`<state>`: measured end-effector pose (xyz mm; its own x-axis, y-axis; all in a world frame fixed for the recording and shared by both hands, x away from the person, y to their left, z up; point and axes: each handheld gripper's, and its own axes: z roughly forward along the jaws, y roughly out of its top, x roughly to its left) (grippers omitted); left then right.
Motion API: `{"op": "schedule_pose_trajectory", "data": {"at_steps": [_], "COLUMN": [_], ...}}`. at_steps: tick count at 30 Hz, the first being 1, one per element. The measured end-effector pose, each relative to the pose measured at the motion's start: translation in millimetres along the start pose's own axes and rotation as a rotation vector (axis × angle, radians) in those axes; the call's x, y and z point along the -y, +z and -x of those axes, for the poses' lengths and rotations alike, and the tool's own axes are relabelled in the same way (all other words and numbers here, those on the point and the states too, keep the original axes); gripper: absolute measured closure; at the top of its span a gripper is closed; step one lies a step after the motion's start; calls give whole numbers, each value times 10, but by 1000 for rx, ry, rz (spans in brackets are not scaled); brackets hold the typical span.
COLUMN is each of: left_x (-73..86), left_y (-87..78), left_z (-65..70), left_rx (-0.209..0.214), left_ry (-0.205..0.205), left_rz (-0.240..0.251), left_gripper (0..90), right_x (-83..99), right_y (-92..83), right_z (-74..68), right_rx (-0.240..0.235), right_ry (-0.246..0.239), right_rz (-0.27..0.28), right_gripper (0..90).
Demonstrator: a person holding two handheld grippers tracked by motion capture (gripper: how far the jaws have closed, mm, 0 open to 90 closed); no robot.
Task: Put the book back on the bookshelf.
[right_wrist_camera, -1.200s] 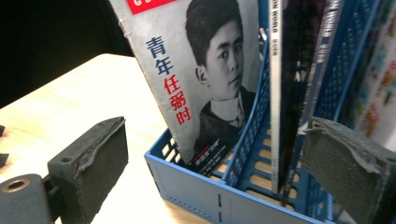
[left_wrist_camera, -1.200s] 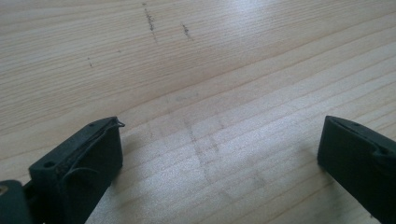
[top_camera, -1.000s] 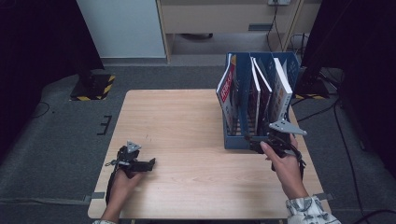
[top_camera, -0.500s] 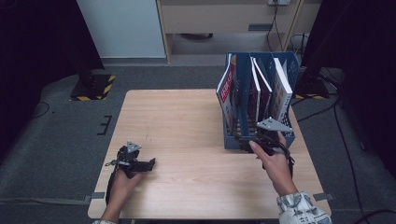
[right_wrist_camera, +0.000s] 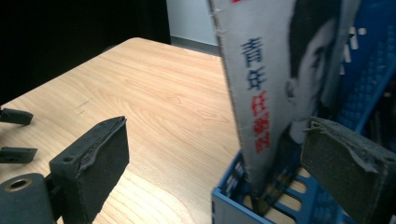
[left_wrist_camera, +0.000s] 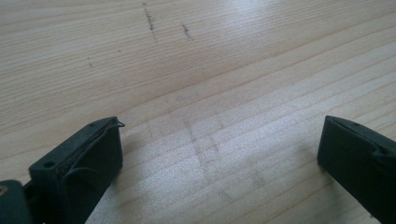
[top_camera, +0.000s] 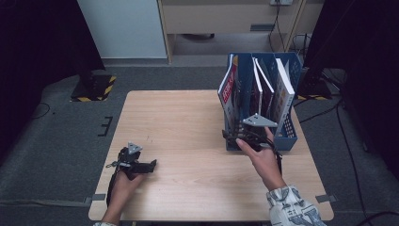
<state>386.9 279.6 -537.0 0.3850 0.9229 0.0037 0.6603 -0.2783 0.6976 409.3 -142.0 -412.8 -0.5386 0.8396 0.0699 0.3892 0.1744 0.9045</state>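
The magazine (top_camera: 229, 92) stands at the left end of the blue file rack (top_camera: 288, 136), right of centre in the high view; the right gripper (top_camera: 231, 137) is just at the rack's near left corner. The left gripper (top_camera: 149, 165) lies on the table (top_camera: 179, 117) at lower left.

In the left gripper view, the jaws are spread wide over bare wood.

In the right gripper view, the magazine (right_wrist_camera: 275, 79) rises at the upper right, between the wide-apart jaws, which do not touch it.

Matt pale wood table (top_camera: 188, 117), blue plastic rack (right_wrist_camera: 373, 60) w/ glossy paper magazine (right_wrist_camera: 261, 70).
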Motion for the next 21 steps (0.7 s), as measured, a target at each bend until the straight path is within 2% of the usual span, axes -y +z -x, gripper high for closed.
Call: {"op": "schedule_pose_trajectory", "data": {"at_steps": [21], "left_x": [0], "left_y": [0], "left_z": [0], "left_rx": [0], "left_ry": [0], "left_rz": [0], "left_gripper": [0], "right_x": [-27], "right_y": [359], "right_z": [-413], "right_rx": [-75], "right_ry": [-66], "right_rz": [-25], "right_gripper": [81]}}
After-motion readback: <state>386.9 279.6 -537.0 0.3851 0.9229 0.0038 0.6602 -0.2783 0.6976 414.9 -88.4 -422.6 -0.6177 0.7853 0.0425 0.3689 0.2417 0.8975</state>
